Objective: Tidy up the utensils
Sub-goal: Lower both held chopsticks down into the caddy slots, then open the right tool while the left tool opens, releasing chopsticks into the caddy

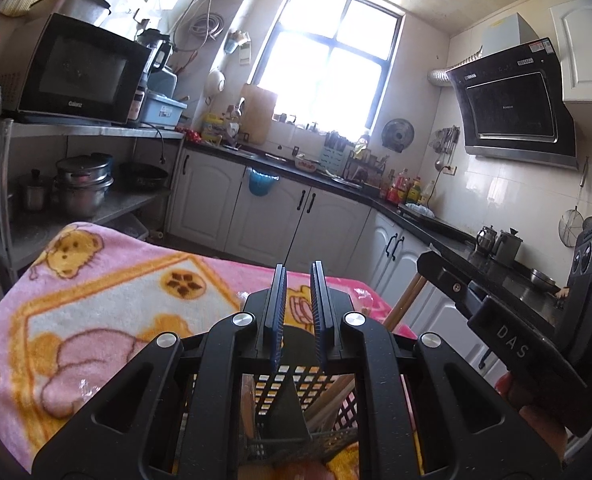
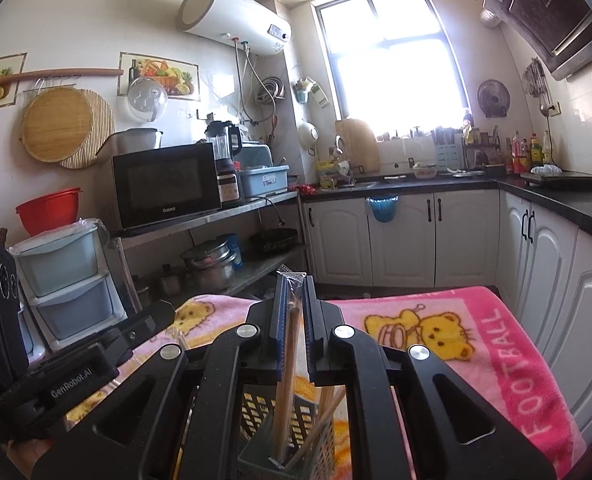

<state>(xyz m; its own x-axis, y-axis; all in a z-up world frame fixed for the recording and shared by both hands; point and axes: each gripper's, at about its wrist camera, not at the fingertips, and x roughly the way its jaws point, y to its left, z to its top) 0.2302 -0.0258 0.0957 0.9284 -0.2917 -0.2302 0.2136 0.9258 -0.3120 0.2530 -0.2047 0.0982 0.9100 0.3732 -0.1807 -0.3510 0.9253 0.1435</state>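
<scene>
My right gripper [image 2: 293, 280] is shut on a pair of wooden chopsticks in a clear wrapper [image 2: 290, 360]. It holds them upright, their lower end inside a black perforated utensil basket [image 2: 256, 412] below the fingers. Another loose chopstick [image 2: 316, 432] leans in the basket. My left gripper [image 1: 299, 270] hovers over the same basket [image 1: 284, 384]; its jaws are slightly apart with nothing between them. Wooden utensils [image 1: 328, 404] stand in the basket. The right gripper's body [image 1: 508, 332] shows at the right of the left wrist view.
A pink bear-print blanket [image 1: 96, 304] covers the table under the basket. Beyond are white cabinets [image 2: 400, 236], a black counter [image 2: 556, 196], a metal rack with a microwave [image 2: 164, 184] and pots [image 2: 212, 264], and plastic drawers [image 2: 68, 280] at left.
</scene>
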